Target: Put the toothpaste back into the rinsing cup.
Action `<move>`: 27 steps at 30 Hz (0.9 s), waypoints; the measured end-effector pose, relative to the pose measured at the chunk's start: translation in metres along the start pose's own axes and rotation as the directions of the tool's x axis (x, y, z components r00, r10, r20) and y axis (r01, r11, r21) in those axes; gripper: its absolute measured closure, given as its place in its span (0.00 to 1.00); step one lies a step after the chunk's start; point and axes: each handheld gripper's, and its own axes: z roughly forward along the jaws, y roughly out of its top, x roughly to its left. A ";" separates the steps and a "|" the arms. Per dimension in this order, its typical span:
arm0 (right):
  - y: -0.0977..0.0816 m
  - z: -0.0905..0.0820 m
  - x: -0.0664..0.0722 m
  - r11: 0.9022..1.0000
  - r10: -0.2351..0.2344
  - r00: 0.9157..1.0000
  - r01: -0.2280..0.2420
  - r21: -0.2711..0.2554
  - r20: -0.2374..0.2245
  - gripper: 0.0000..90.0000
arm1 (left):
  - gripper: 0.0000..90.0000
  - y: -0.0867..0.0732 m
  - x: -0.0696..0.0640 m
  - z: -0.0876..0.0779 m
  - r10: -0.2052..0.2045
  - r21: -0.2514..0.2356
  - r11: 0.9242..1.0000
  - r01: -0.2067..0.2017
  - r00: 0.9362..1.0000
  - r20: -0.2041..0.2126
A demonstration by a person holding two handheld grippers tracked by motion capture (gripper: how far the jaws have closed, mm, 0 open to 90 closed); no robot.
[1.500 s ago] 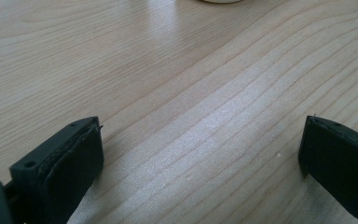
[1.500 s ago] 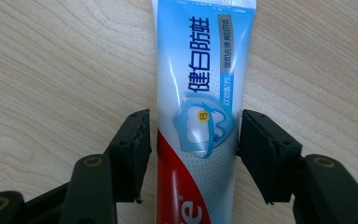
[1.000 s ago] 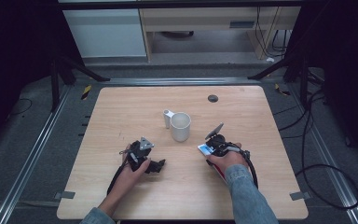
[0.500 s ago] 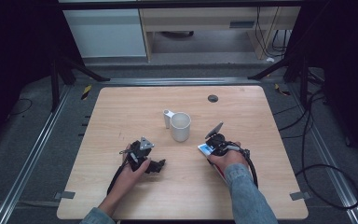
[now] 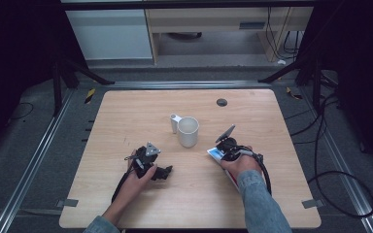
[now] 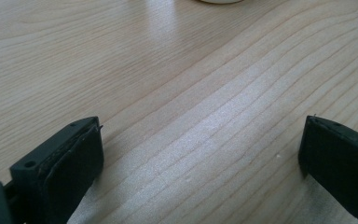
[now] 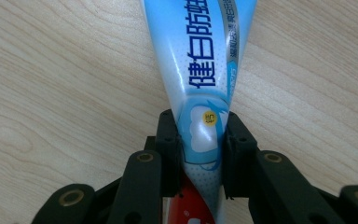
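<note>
A blue and white toothpaste tube [image 7: 200, 60] with printed characters lies across the wooden table [image 5: 126, 111]. My right gripper [image 7: 200, 128] is shut on its narrow part, one jaw pressing each side. In the high view this gripper [image 5: 222, 154] sits right of centre, and the tube [image 5: 213, 154] pokes out to its left. A white mug [image 5: 188, 131] stands upright in the middle, handle to the back left. My left gripper [image 5: 165, 171] rests low on the table in front of the mug and to its left. Its jaws stand wide open over bare wood [image 6: 200, 140].
A small black round grommet [image 5: 222, 102] sits in the tabletop near the far edge. The right gripper's black cable [image 5: 266, 170] loops beside the forearm. The mug's base [image 6: 219, 1] touches the top edge of the left gripper view. Metal rails run along both table sides.
</note>
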 end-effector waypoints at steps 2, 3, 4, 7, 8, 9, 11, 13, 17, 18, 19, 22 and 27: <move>0.000 -0.001 -0.001 1.000 -0.003 1.000 0.003 0.007 -0.003 0.80 | 0.00 0.000 0.000 0.000 0.000 0.000 1.000 0.000 1.000 0.000; 0.000 -0.001 -0.001 1.000 -0.005 1.000 0.005 0.013 -0.004 0.81 | 0.00 0.000 0.000 0.000 0.000 0.000 1.000 0.000 1.000 0.000; 0.000 -0.002 -0.001 1.000 -0.006 1.000 0.006 0.015 -0.001 0.81 | 0.00 0.000 0.000 0.000 0.000 0.000 1.000 0.000 1.000 0.000; -0.001 -0.004 -0.001 1.000 -0.012 1.000 0.012 0.024 0.008 0.81 | 0.00 0.000 0.000 0.000 0.000 0.000 1.000 0.000 1.000 0.000; -0.001 -0.005 -0.001 1.000 -0.016 1.000 0.016 0.027 0.013 0.81 | 0.00 0.000 0.000 0.000 0.000 0.000 1.000 0.000 1.000 0.000; -0.001 -0.006 0.000 0.999 -0.016 1.000 0.015 0.031 0.017 0.81 | 0.00 0.000 0.000 0.000 0.000 0.000 1.000 0.000 1.000 0.000; -0.001 -0.008 0.000 0.999 -0.026 0.999 0.025 0.034 0.021 0.81 | 0.00 0.000 0.000 0.000 0.000 0.000 1.000 0.000 1.000 0.000; -0.002 -0.011 -0.001 0.998 -0.062 0.997 0.061 0.034 0.034 0.81 | 0.00 0.000 0.000 0.000 0.000 0.000 1.000 0.000 1.000 0.000; 0.000 -0.018 0.001 0.998 -0.040 0.999 0.039 0.050 0.034 0.81 | 0.00 0.000 0.000 0.000 -0.004 -0.003 1.000 0.004 1.000 0.000; 0.000 -0.018 0.001 0.998 -0.040 0.999 0.039 0.050 0.034 0.81 | 0.00 0.000 0.000 0.000 -0.004 -0.003 1.000 0.004 1.000 0.000; 0.000 -0.018 0.001 0.998 -0.042 0.998 0.040 0.053 0.038 0.81 | 0.00 0.000 0.000 0.000 -0.004 -0.003 1.000 0.004 1.000 0.000; 0.001 -0.023 0.000 0.997 -0.058 0.997 0.055 0.052 0.054 0.81 | 0.00 0.000 0.000 0.000 -0.003 -0.003 1.000 0.003 1.000 0.000; 0.001 -0.033 -0.002 0.998 -0.052 0.997 0.050 0.037 0.059 0.81 | 0.00 0.000 0.000 0.000 0.000 -0.003 1.000 0.000 1.000 -0.001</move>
